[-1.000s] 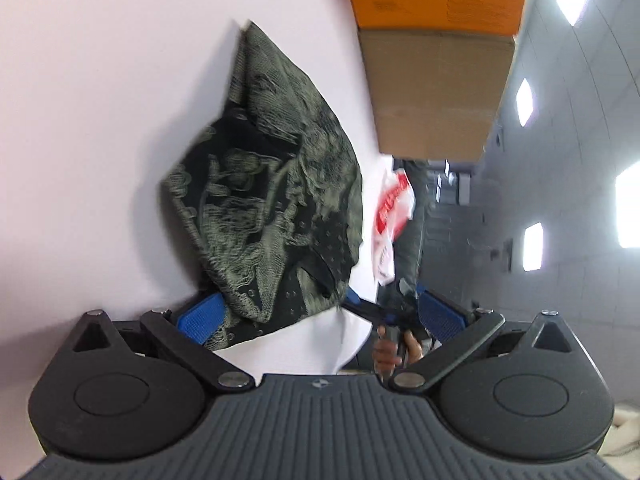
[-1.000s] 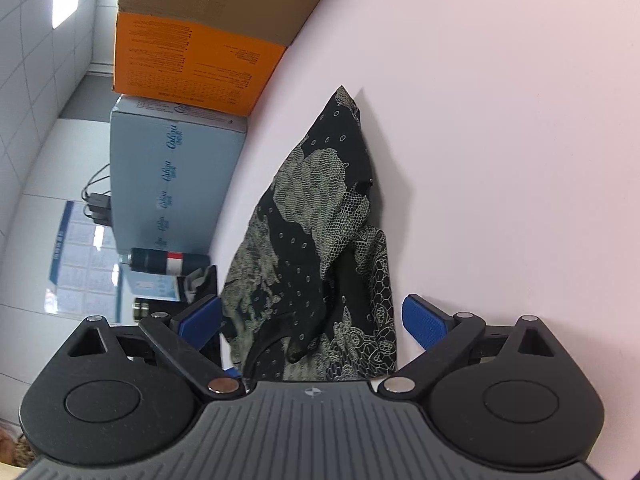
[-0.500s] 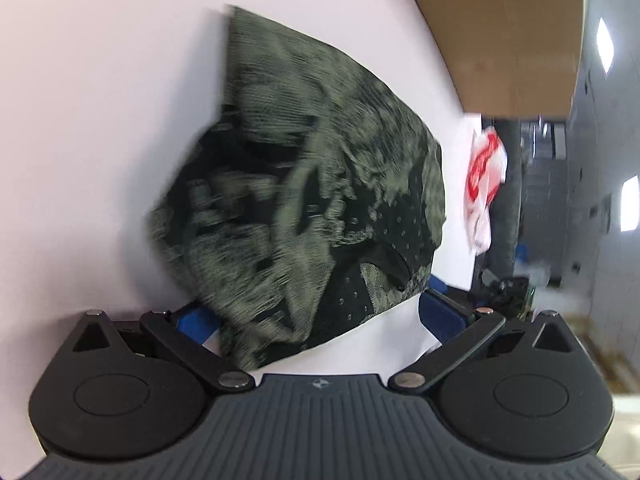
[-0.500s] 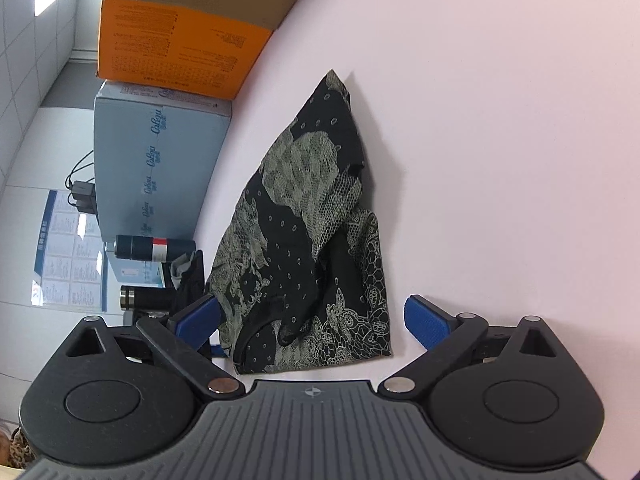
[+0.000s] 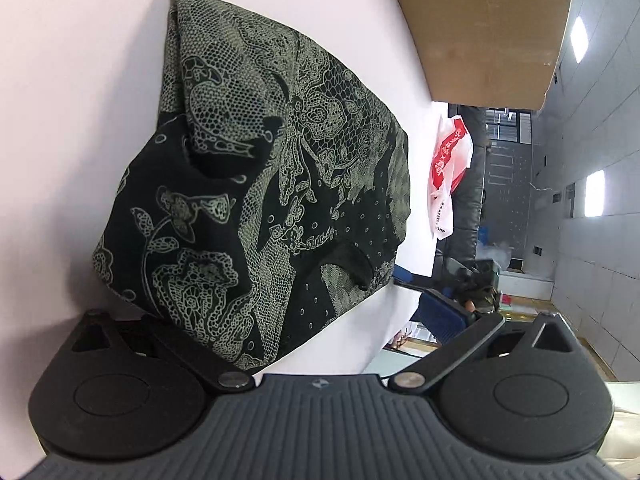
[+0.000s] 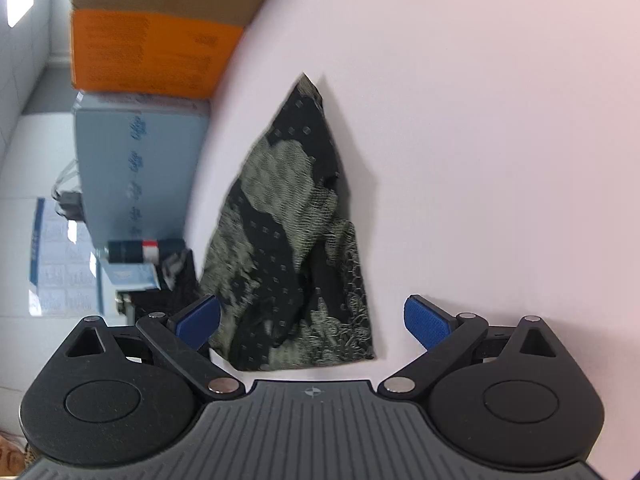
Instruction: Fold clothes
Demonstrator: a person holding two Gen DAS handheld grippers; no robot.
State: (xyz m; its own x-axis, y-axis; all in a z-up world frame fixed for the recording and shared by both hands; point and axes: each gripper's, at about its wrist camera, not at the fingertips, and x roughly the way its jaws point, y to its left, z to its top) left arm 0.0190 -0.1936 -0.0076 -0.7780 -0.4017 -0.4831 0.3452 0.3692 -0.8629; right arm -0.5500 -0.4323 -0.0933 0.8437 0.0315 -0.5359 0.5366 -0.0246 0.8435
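Note:
A black garment with a pale green lace and flower print (image 5: 260, 184) lies bunched on the white table (image 5: 72, 80). In the left wrist view it fills the middle and covers the left blue finger pad; the right pad (image 5: 444, 318) shows beyond its edge. My left gripper (image 5: 296, 316) is open with the cloth's near edge between its fingers. In the right wrist view the garment (image 6: 292, 248) lies as a narrow wedge between the blue pads (image 6: 426, 322). My right gripper (image 6: 312, 320) is open, just short of the garment's near edge.
Stacked cartons stand at the table's far side: a brown and orange one (image 6: 148, 28) over a pale blue one (image 6: 136, 176). A dark can with a red band (image 6: 140, 250) lies beside them. A white and red plastic bag (image 5: 448, 176) hangs past the table edge.
My left gripper has moved closer to the garment, which now looks larger and lies over its left finger. My right gripper has drawn back slightly; the garment's near edge sits farther from it.

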